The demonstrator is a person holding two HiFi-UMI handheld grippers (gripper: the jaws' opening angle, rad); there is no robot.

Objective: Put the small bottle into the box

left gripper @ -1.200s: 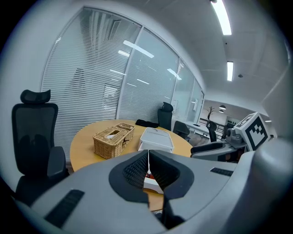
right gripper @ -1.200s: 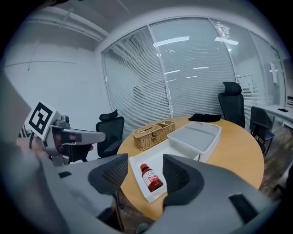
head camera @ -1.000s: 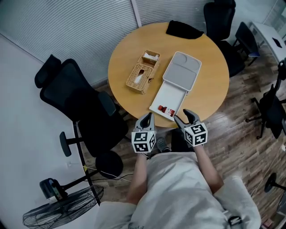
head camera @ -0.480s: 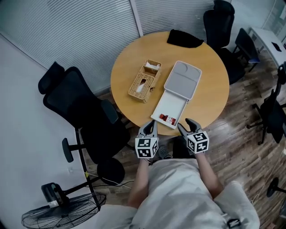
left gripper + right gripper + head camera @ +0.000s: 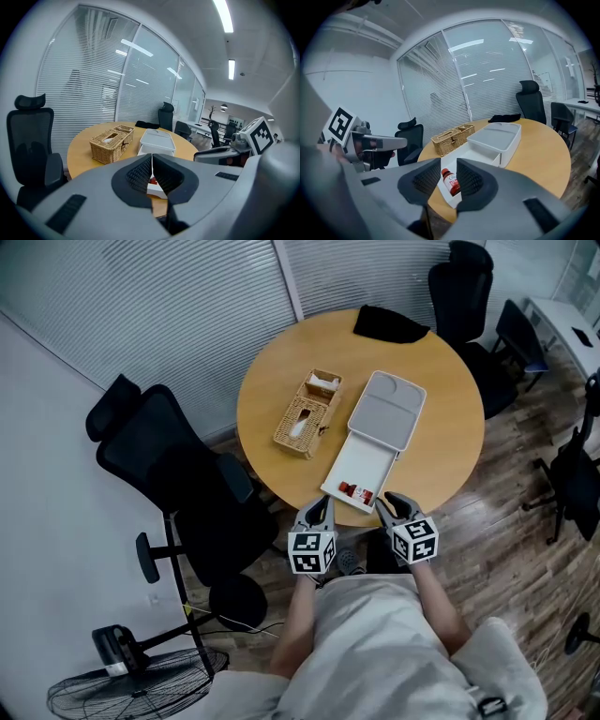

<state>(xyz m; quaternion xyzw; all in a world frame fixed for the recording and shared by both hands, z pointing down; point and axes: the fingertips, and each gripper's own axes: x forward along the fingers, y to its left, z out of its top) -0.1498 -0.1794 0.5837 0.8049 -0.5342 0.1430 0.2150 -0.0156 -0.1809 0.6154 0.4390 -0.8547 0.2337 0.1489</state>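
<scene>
Office room with slatted blinds and wood floor, seen from above in the head view. One round wooden table (image 5: pixel 281 381), with at least four black office chairs (image 5: pixel 169 474) around it and one floor fan (image 5: pixel 131 688) in the lower left corner.

On the table, counted: one wicker basket (image 5: pixel 307 413), one black cloth (image 5: pixel 391 324) at the far edge, one white box (image 5: pixel 364 457) with its far half under a pale grey cover (image 5: pixel 386 409), and one small bottle (image 5: pixel 354 490). Bottle red with a white label, lying on its side inside the open near end of the box.

Two grippers, both held just off the near table edge, touching nothing. Left gripper (image 5: pixel 317 512): jaws pressed together, nothing between. Right gripper (image 5: pixel 392 504): jaws partly apart, just been closing, gripping nothing (bottle visible through the gap, but lying farther away in the box).

Only in the head view: fan, floor, both marker cubes together. Only in the right gripper view: bottle label and white cap, clearly. Only in the left gripper view: ceiling lights, and the bottle almost hidden behind the closed jaws.
</scene>
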